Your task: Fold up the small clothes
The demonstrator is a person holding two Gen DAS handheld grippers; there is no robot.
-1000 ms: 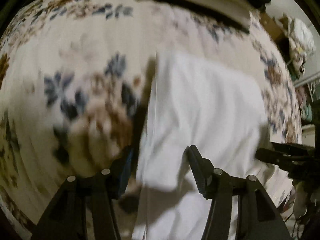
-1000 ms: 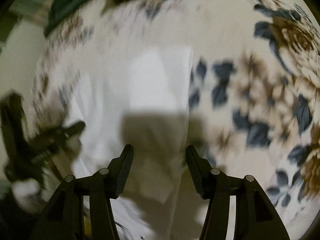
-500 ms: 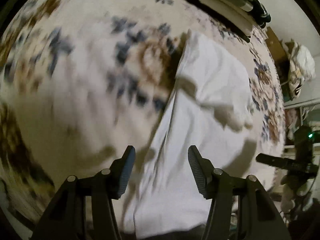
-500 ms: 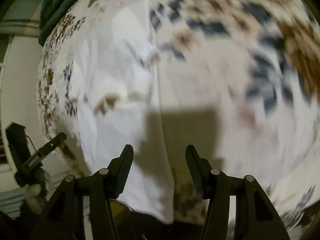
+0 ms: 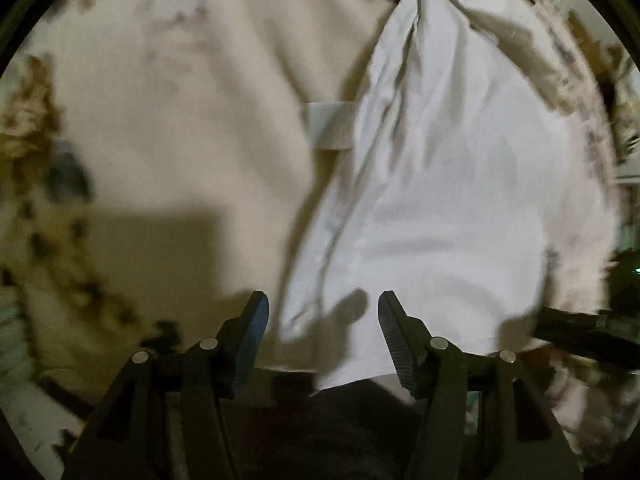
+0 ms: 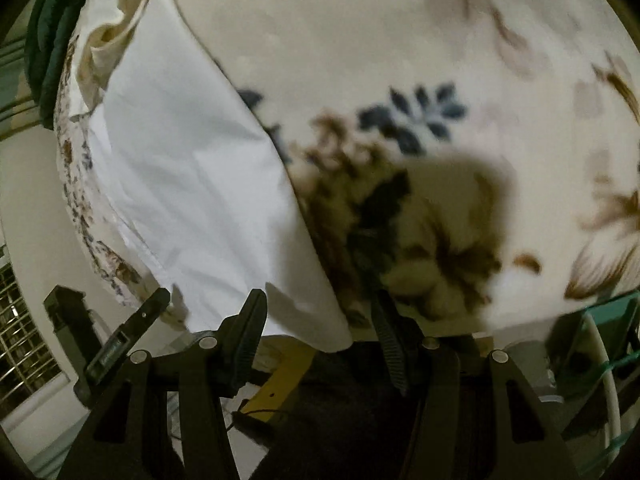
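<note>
A white garment (image 5: 440,184) lies flat on a cream floral blanket (image 5: 168,128), its near hem at the blanket's front edge. My left gripper (image 5: 322,310) is open and empty, its jaws spread over the garment's near left corner. In the right wrist view the same garment (image 6: 192,168) runs along the left, and my right gripper (image 6: 320,312) is open and empty over its near right corner. The other gripper (image 6: 132,328) shows at lower left there.
The blanket (image 6: 400,60) stretches away on both sides of the garment. Dark green cloth (image 6: 52,48) lies beyond the far end. A yellow object (image 6: 280,376) and floor show below the front edge. The right gripper (image 5: 576,332) shows at right in the left view.
Both grippers have drawn back toward the near edge of the blanket, staying open. They now hover over the garment's near corners instead of its middle.
</note>
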